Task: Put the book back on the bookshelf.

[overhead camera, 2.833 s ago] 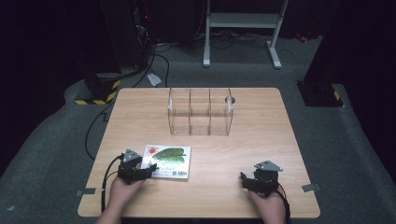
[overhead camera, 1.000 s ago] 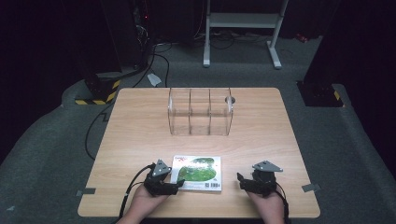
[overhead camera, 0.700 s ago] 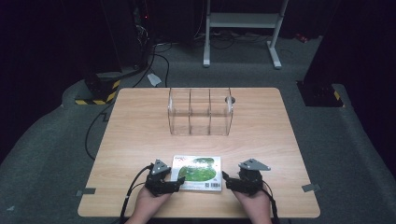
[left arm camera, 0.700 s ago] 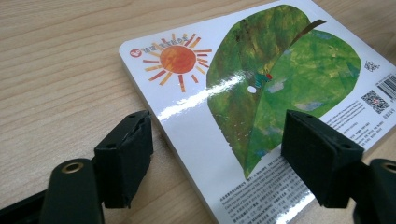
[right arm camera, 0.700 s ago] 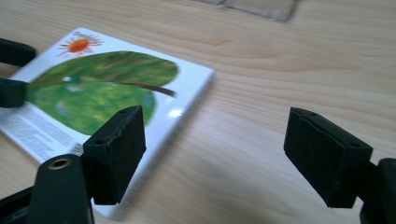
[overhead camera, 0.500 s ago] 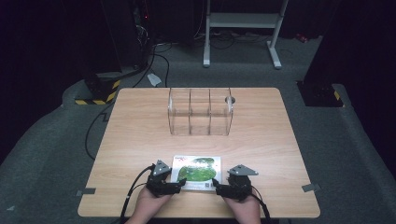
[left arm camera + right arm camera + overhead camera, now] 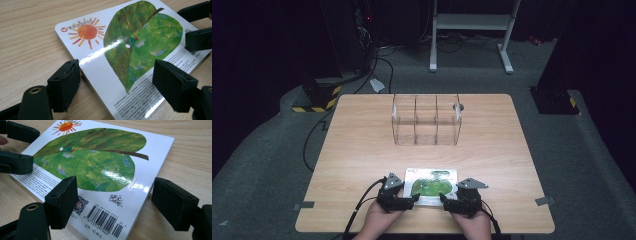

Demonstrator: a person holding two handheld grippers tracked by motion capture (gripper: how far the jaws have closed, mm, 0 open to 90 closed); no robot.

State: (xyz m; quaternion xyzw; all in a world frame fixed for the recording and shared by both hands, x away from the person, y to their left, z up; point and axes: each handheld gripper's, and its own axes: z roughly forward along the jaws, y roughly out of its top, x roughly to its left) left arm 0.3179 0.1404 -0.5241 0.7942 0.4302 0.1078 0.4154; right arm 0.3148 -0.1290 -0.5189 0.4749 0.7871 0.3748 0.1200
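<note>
High view, lower centre of the frame: a book [image 7: 432,183] lies flat, back cover up, near the front edge of the table [image 7: 362,150], with a person's two hands closing in on it from the bottom. At its left, the left gripper [image 7: 412,199] sits at the book's near left corner; at its right, the right gripper [image 7: 446,200] sits at the near right corner. Beyond the book, in the upper middle of the frame, a clear three-bay organizer [image 7: 426,120] stands empty and well apart. Judged from this, the work is at an early stage: the book has been framed by both tools but not lifted, and picking it up and, probably, carrying it to the organizer is all left to do. Left gripper view: the jaws stand wide, one beside the book's [image 7: 130,57] edge at lower left, the other over the cover at right, pressing nothing; the other gripper's jaws show at the upper right. Right gripper view: the jaws are likewise wide apart, straddling the barcode corner of the book [image 7: 100,170], one over the cover and one off its edge at right, with no grip made.
</note>
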